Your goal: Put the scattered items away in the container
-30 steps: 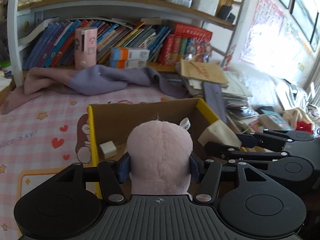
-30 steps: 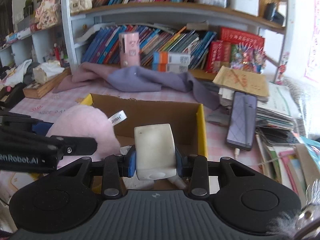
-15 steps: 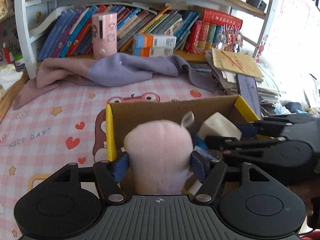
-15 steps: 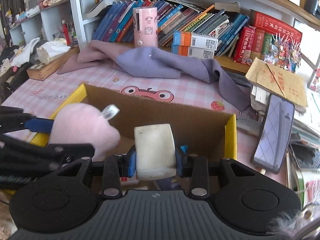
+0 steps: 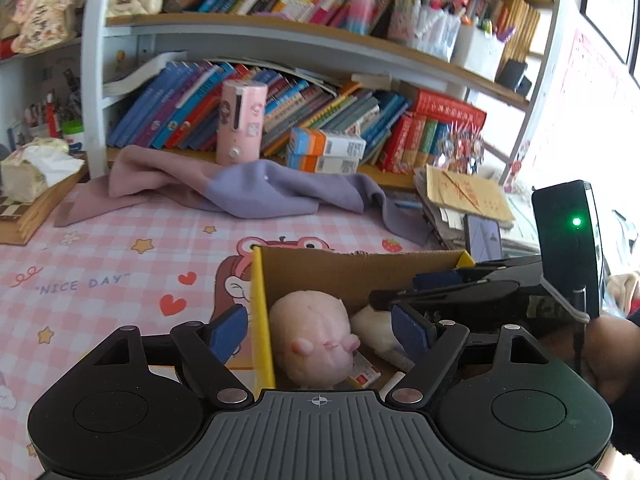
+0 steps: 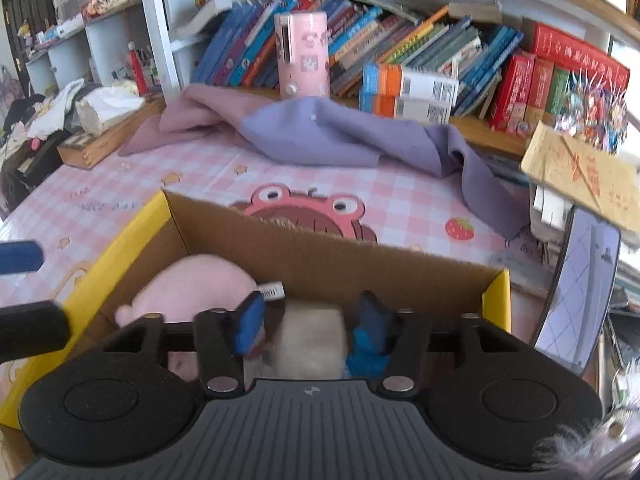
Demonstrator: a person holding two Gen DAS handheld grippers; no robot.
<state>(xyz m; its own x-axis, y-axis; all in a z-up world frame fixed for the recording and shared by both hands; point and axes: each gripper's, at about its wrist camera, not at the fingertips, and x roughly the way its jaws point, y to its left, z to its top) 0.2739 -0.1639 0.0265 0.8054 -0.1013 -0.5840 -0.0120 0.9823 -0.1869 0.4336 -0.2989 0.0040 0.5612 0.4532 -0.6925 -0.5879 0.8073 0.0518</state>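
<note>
both grippers are over the cardboard box (image 6: pixel 328 256): left gripper (image 5: pixel 320 330) opening, pads clear of the pink plush toy (image 5: pixel 314 340) lying inside; right gripper (image 6: pixel 312 322) opening around the white block (image 6: pixel 312 340). i judge the toy light and squashy, best held across its middle.

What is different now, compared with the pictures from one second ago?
Both tools let go. The left tool is opening, and the pink plush toy it held now lies in the cardboard box. The right tool is opening too; the white block sits between its fingers, no longer squeezed, low inside the box. The purple cloth and the pink canister stayed in place.
</note>
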